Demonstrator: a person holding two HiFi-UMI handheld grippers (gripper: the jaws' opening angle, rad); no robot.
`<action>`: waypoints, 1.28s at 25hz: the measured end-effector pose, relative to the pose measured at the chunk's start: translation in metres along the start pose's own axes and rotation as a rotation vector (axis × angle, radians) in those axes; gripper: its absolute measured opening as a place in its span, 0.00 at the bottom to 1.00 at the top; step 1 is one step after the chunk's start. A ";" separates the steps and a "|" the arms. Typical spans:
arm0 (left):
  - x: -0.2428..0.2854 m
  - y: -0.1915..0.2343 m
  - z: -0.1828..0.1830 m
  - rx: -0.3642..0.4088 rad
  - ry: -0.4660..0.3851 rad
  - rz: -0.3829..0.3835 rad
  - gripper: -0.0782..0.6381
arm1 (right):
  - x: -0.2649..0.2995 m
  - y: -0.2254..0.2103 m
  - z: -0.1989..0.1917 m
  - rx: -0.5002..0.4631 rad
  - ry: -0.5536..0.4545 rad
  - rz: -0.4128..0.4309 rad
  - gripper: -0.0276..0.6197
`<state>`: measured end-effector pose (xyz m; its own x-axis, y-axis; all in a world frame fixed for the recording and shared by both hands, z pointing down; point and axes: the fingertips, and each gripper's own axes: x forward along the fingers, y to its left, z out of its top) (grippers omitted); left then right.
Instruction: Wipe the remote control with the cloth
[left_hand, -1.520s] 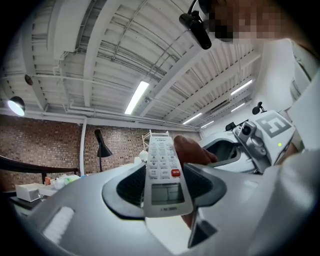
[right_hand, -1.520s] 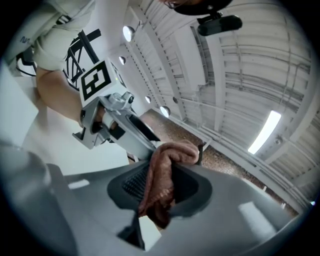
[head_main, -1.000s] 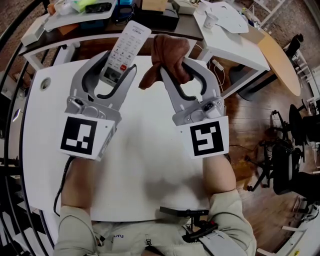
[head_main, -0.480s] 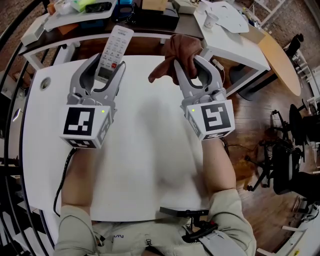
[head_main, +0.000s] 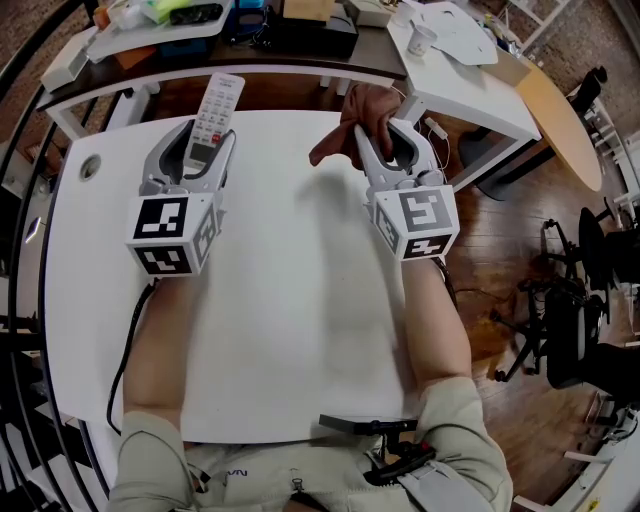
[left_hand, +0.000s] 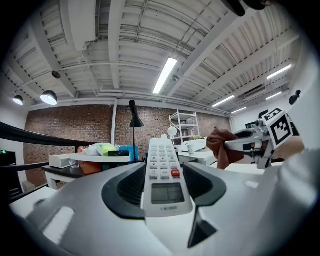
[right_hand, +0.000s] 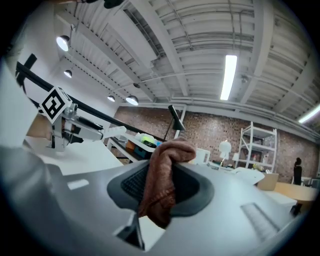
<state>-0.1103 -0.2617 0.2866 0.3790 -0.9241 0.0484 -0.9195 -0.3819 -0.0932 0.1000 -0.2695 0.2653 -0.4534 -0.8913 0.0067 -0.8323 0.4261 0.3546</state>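
My left gripper (head_main: 210, 140) is shut on a white remote control (head_main: 216, 110) with a small screen and a red button; the remote (left_hand: 164, 172) sticks out forward between the jaws, past the table's far edge. My right gripper (head_main: 375, 130) is shut on a crumpled brown cloth (head_main: 362, 118), which bunches above the jaws and hangs to the left. In the right gripper view the cloth (right_hand: 161, 185) fills the gap between the pads. Both grippers sit level over the far part of the white table (head_main: 280, 320), about a hand's width apart.
A dark desk (head_main: 240, 55) with a white shelf of clutter stands beyond the table. White tables (head_main: 470, 70) stand at the back right, an office chair (head_main: 570, 330) at the right. A black device (head_main: 370, 425) lies at the table's near edge.
Both grippers have moved away from me toward the table's far edge and sunk lower, drawing apart. The remote and the cloth went along, still held.
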 end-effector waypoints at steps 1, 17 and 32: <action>0.002 0.001 -0.004 -0.002 0.017 0.004 0.45 | 0.001 0.000 -0.004 0.003 0.012 0.002 0.21; 0.012 0.019 -0.047 -0.048 0.177 0.047 0.45 | 0.014 0.010 -0.055 0.023 0.180 0.052 0.22; 0.019 0.018 -0.091 -0.107 0.441 0.009 0.45 | 0.018 0.021 -0.091 0.100 0.394 0.163 0.24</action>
<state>-0.1291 -0.2848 0.3763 0.3113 -0.8263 0.4694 -0.9370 -0.3493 0.0065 0.1039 -0.2906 0.3578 -0.4413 -0.7942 0.4178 -0.7956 0.5616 0.2271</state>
